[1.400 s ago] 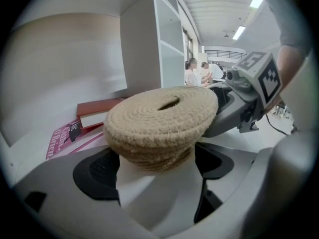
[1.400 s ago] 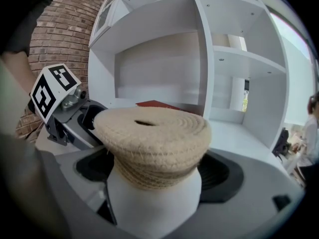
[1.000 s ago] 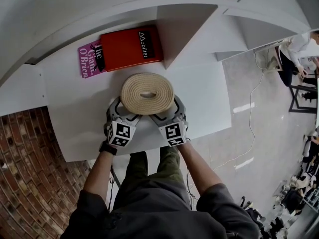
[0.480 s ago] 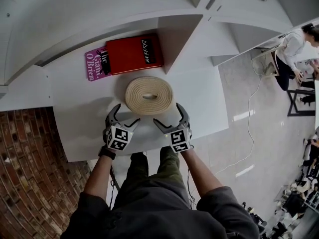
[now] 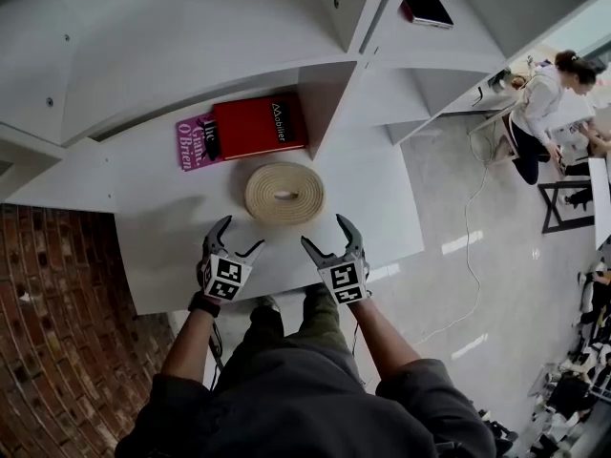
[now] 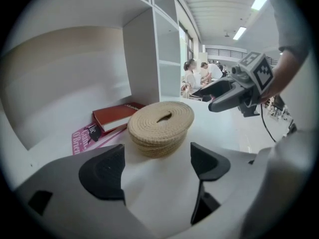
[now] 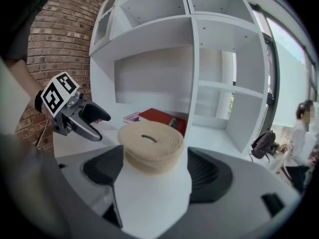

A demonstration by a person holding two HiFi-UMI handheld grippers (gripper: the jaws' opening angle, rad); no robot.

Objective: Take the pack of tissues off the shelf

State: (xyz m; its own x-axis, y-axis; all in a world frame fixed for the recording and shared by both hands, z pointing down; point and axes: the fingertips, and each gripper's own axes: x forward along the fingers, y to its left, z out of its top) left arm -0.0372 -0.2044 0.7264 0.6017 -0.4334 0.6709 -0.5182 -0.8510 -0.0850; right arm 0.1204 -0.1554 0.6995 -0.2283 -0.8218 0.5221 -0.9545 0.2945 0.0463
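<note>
Woven lidded tissue box (image 5: 284, 193) rests on shelf (image 5: 374, 197).

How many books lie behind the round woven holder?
2: a red book lies flat behind the woven holder, and a pink book pokes out from under its left edge. More may hide underneath.

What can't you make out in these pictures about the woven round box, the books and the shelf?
- What the woven round box holds: in every view its woven top covers the inside, and the slot shows only dark.
- Full cover of the pink book: in the head view the red book lies over its right part.
- What the flat dark thing in an upper compartment is: head view, too small to name.
</note>
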